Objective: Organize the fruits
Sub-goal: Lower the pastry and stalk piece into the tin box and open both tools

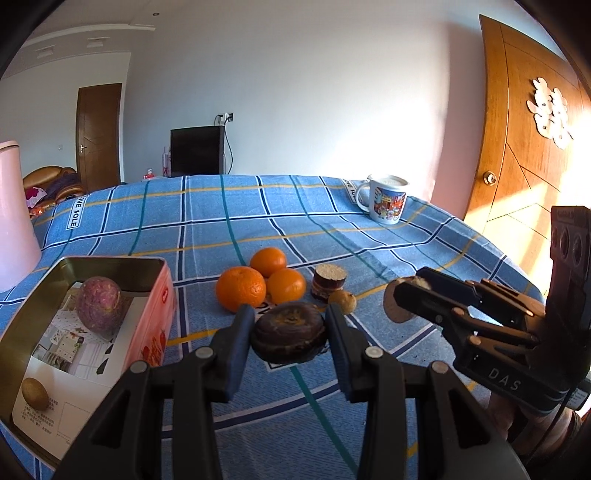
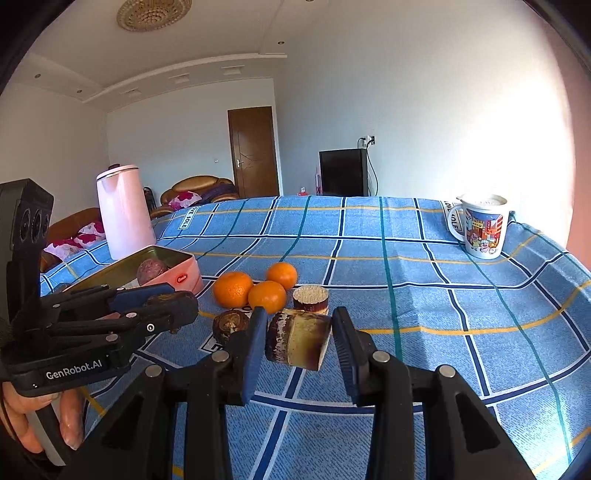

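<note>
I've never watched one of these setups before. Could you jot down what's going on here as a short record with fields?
left gripper: shut on a dark round fruit
right gripper: shut on a cut cane piece
tin box: holds a purple fruit and a small brown one
loose on cloth: three oranges
far corner: mug

A home living room: brown wooden door [image 2: 255, 151], cushioned brown sofa [image 2: 195, 192], black television [image 2: 343, 172], round gold ceiling lamp [image 2: 153, 13].

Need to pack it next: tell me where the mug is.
The mug stands at the table's far right corner in both wrist views, alone, well beyond the three oranges.
</note>
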Demonstrator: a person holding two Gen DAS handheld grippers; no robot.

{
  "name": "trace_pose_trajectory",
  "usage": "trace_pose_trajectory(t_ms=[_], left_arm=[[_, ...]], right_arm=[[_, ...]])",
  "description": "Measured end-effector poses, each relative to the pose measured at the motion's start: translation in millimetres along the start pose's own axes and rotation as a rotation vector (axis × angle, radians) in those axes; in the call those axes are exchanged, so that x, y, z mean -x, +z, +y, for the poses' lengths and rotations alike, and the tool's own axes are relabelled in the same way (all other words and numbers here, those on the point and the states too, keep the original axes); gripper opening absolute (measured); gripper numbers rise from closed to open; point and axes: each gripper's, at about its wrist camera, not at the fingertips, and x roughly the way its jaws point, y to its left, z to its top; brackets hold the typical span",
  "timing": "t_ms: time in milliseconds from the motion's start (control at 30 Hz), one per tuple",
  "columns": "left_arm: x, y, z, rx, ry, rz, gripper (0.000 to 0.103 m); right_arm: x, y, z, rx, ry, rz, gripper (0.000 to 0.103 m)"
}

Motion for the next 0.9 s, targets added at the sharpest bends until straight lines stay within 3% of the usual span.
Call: trace_pose_trajectory(t_ms=[900], left_arm=[[22, -3, -9, -0.048, 0.053, -0.128, 0.042]], right_arm=[[18, -3, 6, 0.034, 0.000, -0.115, 0.038]])
